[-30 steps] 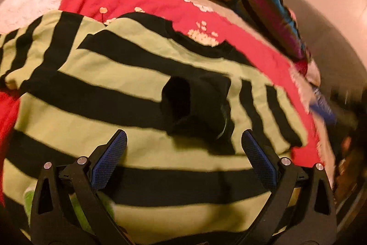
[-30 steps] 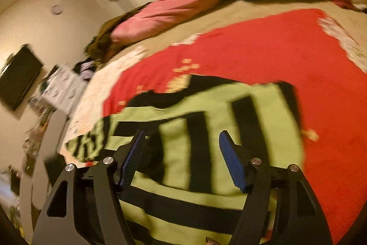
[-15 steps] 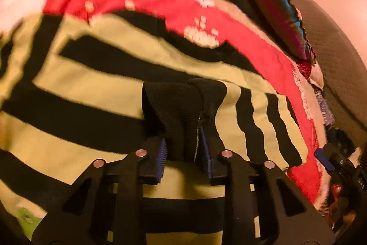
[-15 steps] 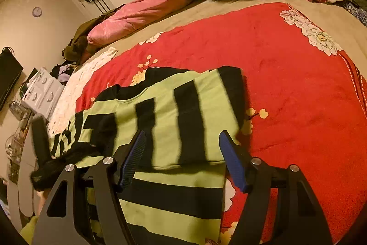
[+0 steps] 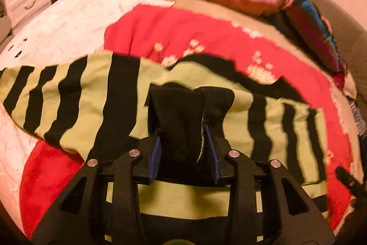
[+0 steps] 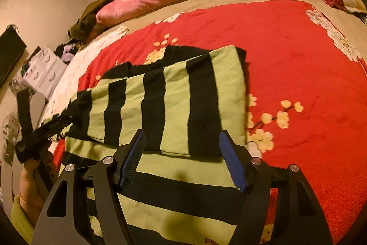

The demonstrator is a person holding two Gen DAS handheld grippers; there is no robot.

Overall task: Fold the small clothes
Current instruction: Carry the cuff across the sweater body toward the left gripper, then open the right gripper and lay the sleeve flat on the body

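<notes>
- The striped sweater (image 6: 174, 107) lies on the red blanket (image 6: 298, 61) covering the bed, its right sleeve folded across the body.
- The left claw (image 5: 183, 148) pinches the black cuff (image 5: 183, 114).
- The right claw (image 6: 181, 160) hovers over the sweater, wide apart, holding nothing.

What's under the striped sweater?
The red floral blanket shows all around the striped sweater. A sleeve is folded over its body; whatever lies beneath that fold is hidden.
</notes>
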